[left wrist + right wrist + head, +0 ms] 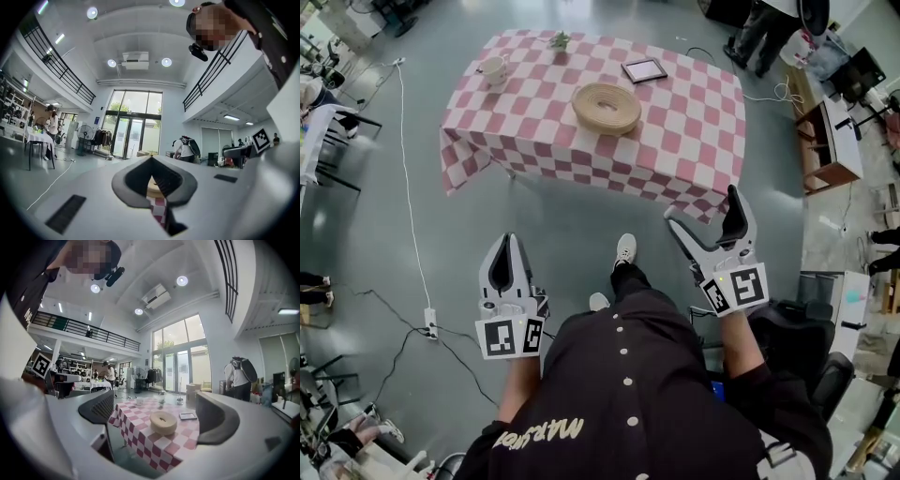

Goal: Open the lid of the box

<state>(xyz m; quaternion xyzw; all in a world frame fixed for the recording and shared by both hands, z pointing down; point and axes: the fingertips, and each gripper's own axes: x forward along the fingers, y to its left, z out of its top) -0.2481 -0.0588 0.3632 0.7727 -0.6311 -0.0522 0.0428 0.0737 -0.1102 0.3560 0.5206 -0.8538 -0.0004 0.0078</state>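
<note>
A round woven box [607, 107], lid on, sits mid-table on a pink-checked tablecloth [694, 131], with a cup [493, 69], a small plant [560, 40] and a tablet [644, 70] beyond it. Grey floor [572, 220] separates it from both grippers. The left gripper [508, 240] has its jaws tip to tip, gripping nothing; the right gripper [703, 211] is spread wide. A power strip [430, 322] lies at left.

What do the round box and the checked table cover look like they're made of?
The round box looks like woven straw or rattan. It is pale tan and matte with faint concentric ridges on top, though the weave is too small to confirm. The table cover looks like soft matte cloth in pink and white checks, since it hangs in folds at the edges.
</note>
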